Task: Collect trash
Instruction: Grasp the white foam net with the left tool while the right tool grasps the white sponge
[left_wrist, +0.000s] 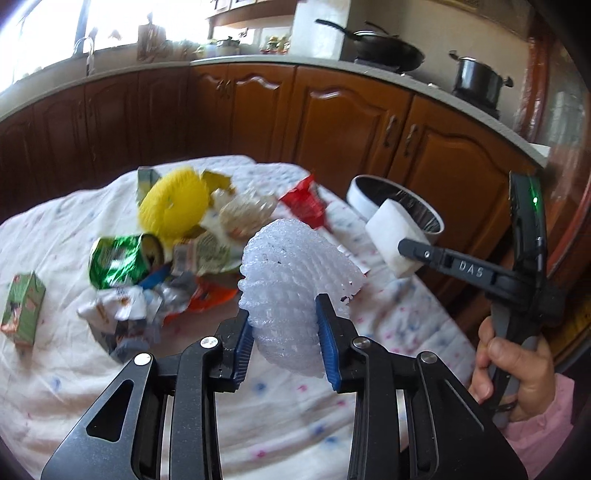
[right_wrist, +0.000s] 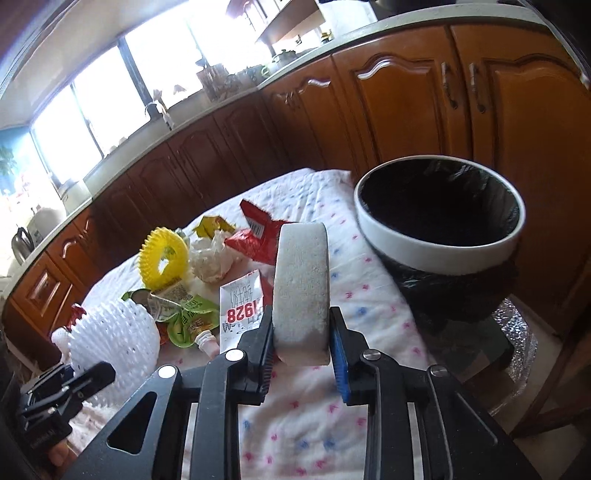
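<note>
Your left gripper is clamped on a white foam net, lifted above the cloth-covered table. Your right gripper is closed on a white foam block, held upright near the bin, which stands at the table's right edge with a black liner. Remaining litter: yellow ring, red wrapper, green can, small green carton.
</note>
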